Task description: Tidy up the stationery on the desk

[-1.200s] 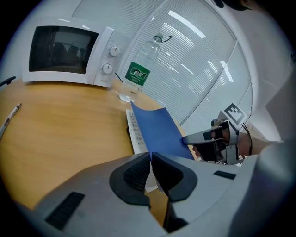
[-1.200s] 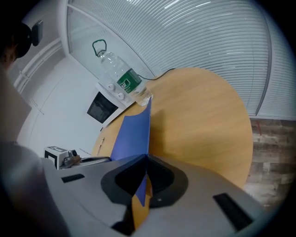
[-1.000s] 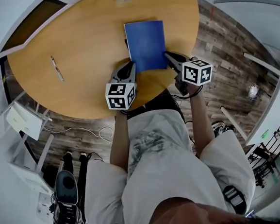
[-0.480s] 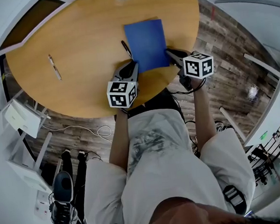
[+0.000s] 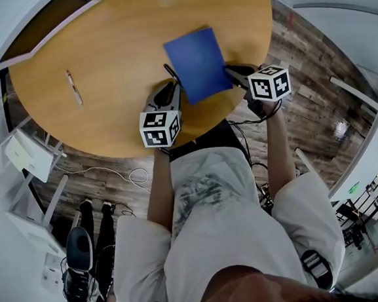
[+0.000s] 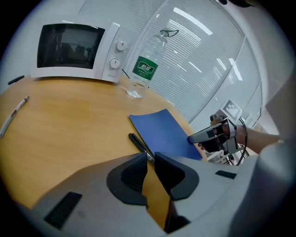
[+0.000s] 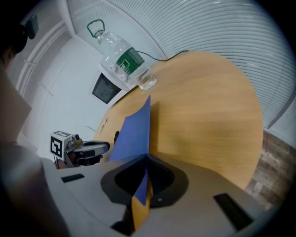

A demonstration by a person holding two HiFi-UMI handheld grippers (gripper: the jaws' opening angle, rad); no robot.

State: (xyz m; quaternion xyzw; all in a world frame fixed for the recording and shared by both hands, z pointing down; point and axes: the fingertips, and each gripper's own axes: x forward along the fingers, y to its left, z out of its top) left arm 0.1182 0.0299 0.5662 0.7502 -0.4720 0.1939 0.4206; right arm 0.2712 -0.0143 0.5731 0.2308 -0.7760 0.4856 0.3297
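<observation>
Right gripper (image 7: 147, 158): clamped on blue notebook's (image 7: 133, 132) near edge.
Left gripper (image 6: 150, 156): jaws together, empty; black pen (image 6: 138, 142) just ahead.
Notebook handling: probably light, floppy; edge grip suits.

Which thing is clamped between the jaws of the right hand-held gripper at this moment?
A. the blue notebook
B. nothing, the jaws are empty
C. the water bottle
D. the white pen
A: in the right gripper view, the right hand-held gripper has its jaws closed on the near edge of the blue notebook, which tilts up off the desk.
</observation>
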